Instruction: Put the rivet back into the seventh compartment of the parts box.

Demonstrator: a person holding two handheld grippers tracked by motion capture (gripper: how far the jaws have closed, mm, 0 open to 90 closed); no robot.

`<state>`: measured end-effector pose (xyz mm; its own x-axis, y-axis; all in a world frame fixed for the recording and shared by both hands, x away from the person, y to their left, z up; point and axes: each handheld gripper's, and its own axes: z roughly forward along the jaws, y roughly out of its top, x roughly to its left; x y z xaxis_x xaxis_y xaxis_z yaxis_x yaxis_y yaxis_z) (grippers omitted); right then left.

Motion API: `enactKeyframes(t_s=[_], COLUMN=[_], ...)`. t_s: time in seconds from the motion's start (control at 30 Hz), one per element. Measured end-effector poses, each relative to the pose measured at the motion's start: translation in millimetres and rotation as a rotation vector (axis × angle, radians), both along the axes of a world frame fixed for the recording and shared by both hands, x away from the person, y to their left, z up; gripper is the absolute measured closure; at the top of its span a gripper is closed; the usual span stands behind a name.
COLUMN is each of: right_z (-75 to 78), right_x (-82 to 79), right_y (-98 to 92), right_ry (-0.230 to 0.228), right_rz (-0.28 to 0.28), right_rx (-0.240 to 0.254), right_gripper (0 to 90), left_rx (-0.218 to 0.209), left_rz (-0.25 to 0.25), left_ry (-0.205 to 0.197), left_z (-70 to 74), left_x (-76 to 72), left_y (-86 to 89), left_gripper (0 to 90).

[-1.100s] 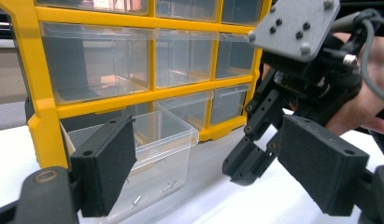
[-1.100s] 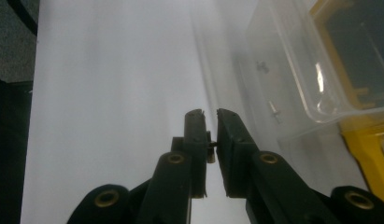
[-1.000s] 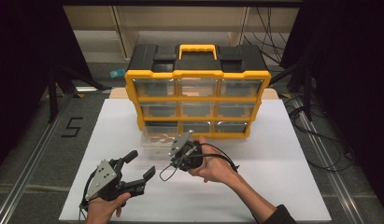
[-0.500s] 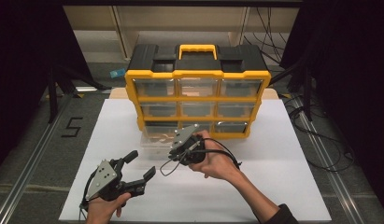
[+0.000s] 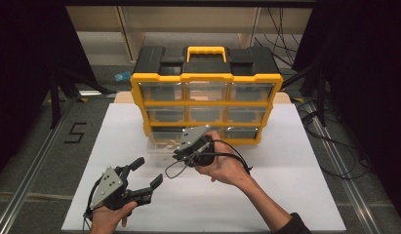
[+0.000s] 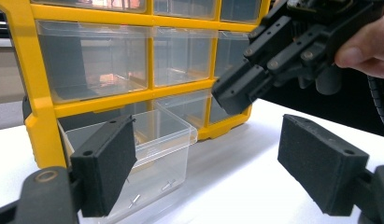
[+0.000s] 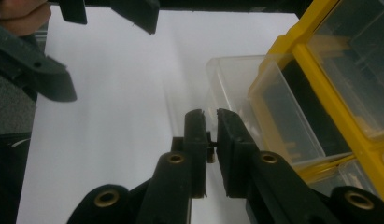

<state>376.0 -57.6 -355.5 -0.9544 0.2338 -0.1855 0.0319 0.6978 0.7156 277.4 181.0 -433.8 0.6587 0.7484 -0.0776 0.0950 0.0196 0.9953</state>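
White tabletop (image 5: 295,161) bears clear plastic drawer (image 5: 161,146).

Whatever small thing sits pinched between the right gripper (image 7: 211,140) pads is too tiny to name; the pulled-out clear drawer (image 5: 161,144) is partly hidden behind that gripper; its contents (image 6: 136,200) blur.

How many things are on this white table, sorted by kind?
Yellow organiser box: 1
Clear drawers: 9, the bottom-left one pulled out
Hand-held grippers, left gripper and right gripper: 2
Total: 12
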Motion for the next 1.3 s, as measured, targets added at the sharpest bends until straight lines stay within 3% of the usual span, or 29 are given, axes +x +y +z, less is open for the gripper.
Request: enactKeyframes(t_s=[0.4, 0.43, 0.47, 0.7, 0.73, 1.3], right_z=[-2.9, -2.9, -3.2, -4.1, -5.2, -21.9], right_x=[14.4, 14.4, 16.5, 24.1, 26.4, 50.2], right_y=[8.2, 8.2, 7.6, 6.8, 8.1, 24.1], right_ry=[-0.012, -0.012, -0.011, -0.018, -0.009, -0.009], right_rz=[-0.04, -0.04, -0.049, -0.066, -0.069, -0.122], right_rx=[0.04, 0.04, 0.047, 0.062, 0.068, 0.073], right_gripper=[82.6, 82.6, 82.6, 82.5, 82.6, 82.6], left_rx=[-0.01, 0.187, 0.197, 0.201, -0.01, -0.01], left_rz=[0.003, -0.038, -0.015, -0.012, 0.003, 0.004], left_ry=[0.024, -0.165, -0.158, -0.156, 0.024, 0.026], left_z=[-0.5, 5.4, 5.9, 5.6, -0.8, -1.1], left_x=[-1.9, 12.5, 11.2, 11.3, -1.6, -1.4], left_y=[-0.3, 12.9, 13.7, 13.3, -0.7, -0.4], left_gripper=[19.0, 19.0, 19.0, 19.0, 19.0, 19.0])
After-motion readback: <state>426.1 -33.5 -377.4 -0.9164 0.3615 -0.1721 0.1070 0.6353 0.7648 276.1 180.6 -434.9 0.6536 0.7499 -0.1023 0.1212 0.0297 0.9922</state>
